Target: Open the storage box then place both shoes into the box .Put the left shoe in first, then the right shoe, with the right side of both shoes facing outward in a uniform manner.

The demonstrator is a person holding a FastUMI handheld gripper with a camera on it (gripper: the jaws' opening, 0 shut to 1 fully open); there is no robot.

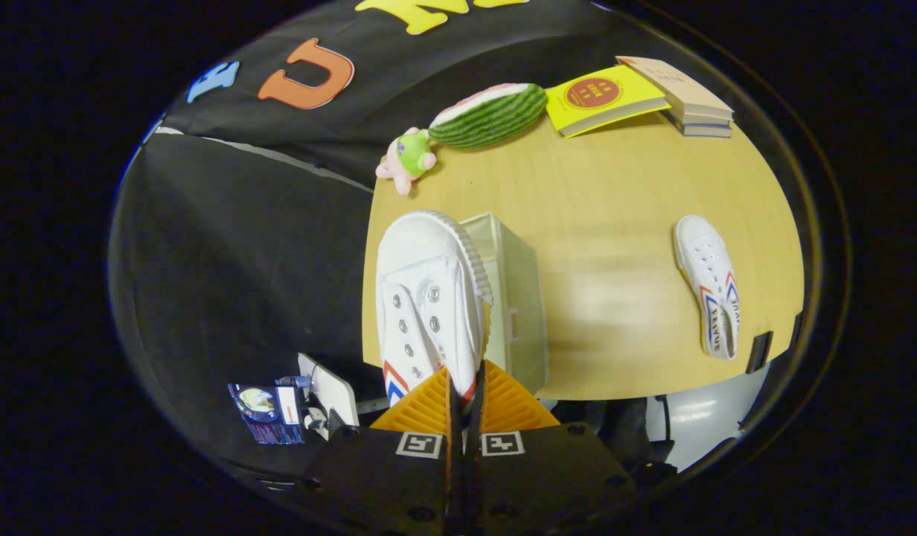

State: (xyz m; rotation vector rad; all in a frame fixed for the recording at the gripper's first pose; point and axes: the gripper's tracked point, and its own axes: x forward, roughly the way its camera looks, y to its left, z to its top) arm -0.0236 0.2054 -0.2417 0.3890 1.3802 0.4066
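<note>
My gripper (464,387) is shut on the heel rim of a white canvas shoe (427,298) with red and blue side stripes. The shoe hangs from the fingers, toe pointing away, raised above the table. Right behind and beside it stands the pale translucent storage box (514,298), near the table's left front corner; the shoe covers part of it, so I cannot tell how its lid stands. The second white shoe (710,283) lies on its side on the wooden table (600,208), far to the right of the fingers.
At the table's far edge lie a watermelon-slice plush (490,113), a small pink and green plush toy (408,158), a yellow book (600,97) and a stack of books (685,97). A phone on a stand (328,391) sits off the table, left of the fingers.
</note>
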